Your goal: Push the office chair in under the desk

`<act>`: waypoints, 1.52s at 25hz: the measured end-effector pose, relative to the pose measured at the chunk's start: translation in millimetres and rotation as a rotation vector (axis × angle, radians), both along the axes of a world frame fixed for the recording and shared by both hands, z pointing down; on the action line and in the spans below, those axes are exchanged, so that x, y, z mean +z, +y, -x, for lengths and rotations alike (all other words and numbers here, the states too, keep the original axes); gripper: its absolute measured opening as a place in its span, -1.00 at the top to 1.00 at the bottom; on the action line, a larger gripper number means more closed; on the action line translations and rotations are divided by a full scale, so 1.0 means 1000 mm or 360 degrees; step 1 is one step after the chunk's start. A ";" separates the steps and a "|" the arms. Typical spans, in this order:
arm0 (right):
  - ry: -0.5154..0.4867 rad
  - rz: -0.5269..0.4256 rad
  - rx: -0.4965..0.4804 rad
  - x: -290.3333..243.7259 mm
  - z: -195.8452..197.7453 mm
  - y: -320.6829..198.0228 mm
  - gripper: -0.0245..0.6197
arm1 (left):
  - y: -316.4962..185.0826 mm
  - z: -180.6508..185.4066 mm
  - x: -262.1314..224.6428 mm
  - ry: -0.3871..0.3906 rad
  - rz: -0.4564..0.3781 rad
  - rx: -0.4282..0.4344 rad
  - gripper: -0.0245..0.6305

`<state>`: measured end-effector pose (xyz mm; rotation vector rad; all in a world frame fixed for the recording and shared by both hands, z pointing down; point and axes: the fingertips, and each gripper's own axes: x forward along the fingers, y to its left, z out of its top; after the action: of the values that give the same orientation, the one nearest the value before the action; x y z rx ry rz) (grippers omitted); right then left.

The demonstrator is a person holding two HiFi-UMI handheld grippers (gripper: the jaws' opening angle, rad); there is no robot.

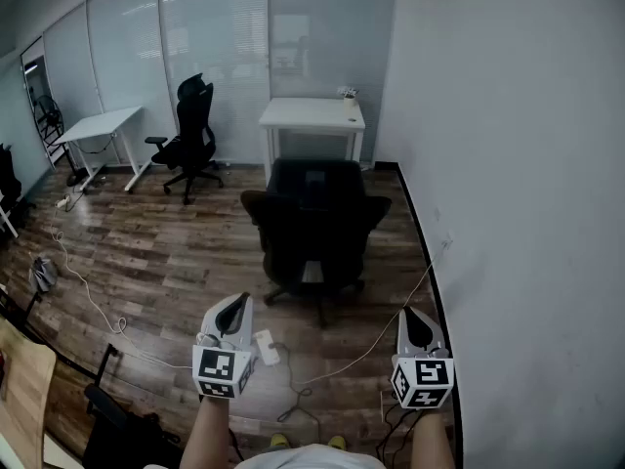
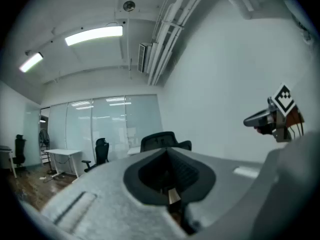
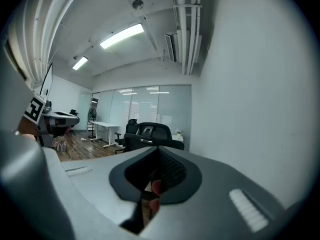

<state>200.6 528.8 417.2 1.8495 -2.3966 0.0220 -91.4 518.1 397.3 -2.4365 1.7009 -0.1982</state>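
Fingers (image 1: 231, 317) together on left gripper (image 1: 243, 300), right gripper (image 1: 407, 313); office chair (image 1: 317, 225) ahead.

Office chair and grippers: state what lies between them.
In the head view, wooden floor with a white power strip and loose cables near the left gripper; the office chair stands beyond.

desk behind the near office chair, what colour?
White: the desk has a white top and legs, clearest in the head view.

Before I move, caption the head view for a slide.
Left tool and right tool, both shut, face the black office chair standing out in front of the white desk.
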 end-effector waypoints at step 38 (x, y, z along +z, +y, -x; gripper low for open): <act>-0.0006 -0.0009 -0.0119 0.001 0.036 0.022 0.60 | 0.020 0.014 0.000 -0.0030 0.0035 0.0066 0.64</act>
<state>165.0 550.4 418.4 1.7627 -2.4690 0.0122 -104.9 537.7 397.1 -2.4752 1.6475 -0.2351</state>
